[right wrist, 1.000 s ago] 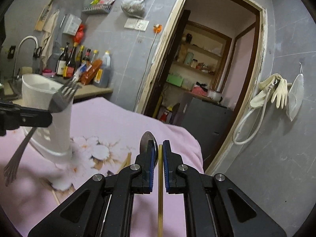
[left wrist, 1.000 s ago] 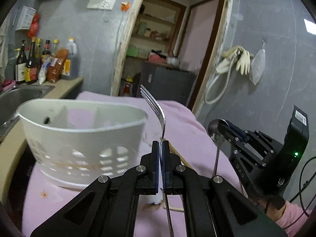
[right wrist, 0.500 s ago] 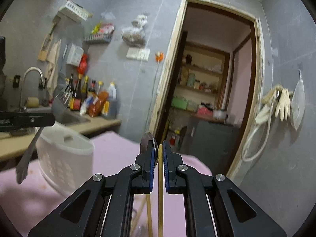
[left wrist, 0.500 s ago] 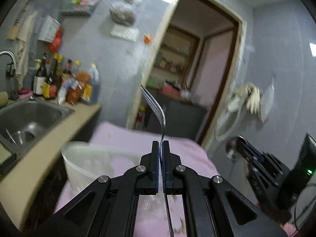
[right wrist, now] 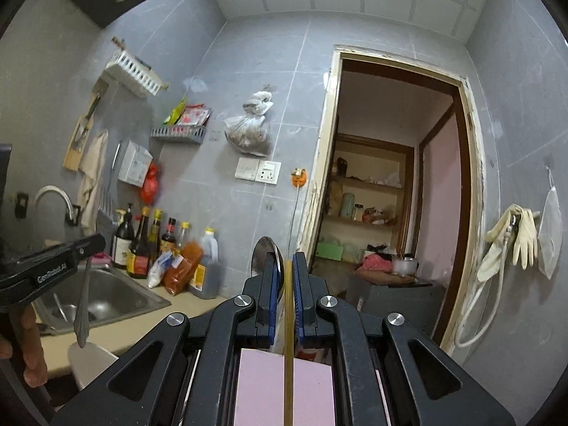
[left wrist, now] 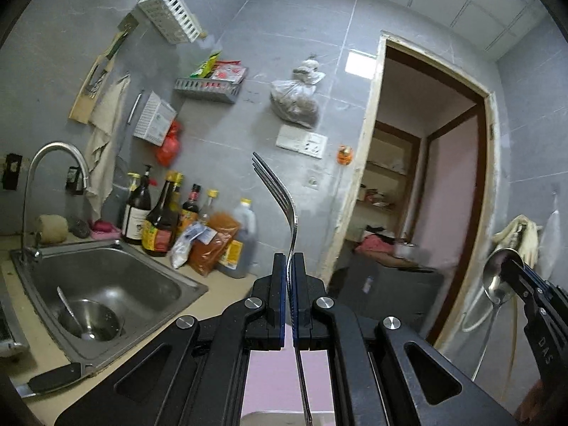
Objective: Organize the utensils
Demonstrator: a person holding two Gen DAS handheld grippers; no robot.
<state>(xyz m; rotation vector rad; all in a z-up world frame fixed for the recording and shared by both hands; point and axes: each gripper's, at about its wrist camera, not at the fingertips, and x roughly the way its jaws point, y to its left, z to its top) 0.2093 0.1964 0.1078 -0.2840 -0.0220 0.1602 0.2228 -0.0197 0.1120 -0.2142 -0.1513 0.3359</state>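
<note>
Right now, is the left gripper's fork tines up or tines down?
Tines up. The left gripper is shut on the fork at its neck; tines rise above the fingers and the handle hangs below.

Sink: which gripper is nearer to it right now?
Left. The left gripper, shut on the fork, hangs by the sink edge. The right gripper, clamping a spoon and chopstick, sits farther toward the doorway.

- Grey tiled walls (right wrist: 248, 71) are seen all round.
- A steel sink (left wrist: 106, 284) is set at 8 o'clock.
- An open doorway (right wrist: 397, 195) is framed at 3 o'clock.
</note>
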